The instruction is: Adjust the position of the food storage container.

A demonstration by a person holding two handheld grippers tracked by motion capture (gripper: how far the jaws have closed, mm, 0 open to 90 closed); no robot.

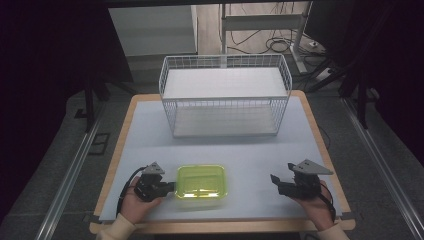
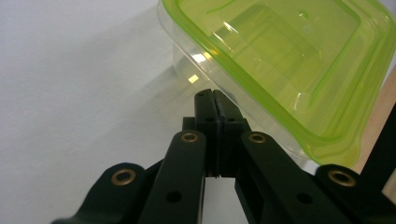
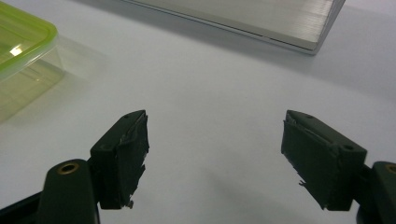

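Observation:
A clear plastic container with a yellow-green lid sits near the front of the table. My left gripper is at its left side, held in a hand. In the left gripper view the jaws are pressed flat together, with the left gripper's tips right under the rim of the lidded container; nothing shows between them. My right gripper rests at the front right, apart from the container, and is open. The right gripper's jaws stand wide over bare table, with the container far left.
A white wire basket with a pale floor stands across the back of the table; its base edge shows ahead of the right gripper. The table has a grey-blue top with a wooden rim. Cables lie on the floor behind.

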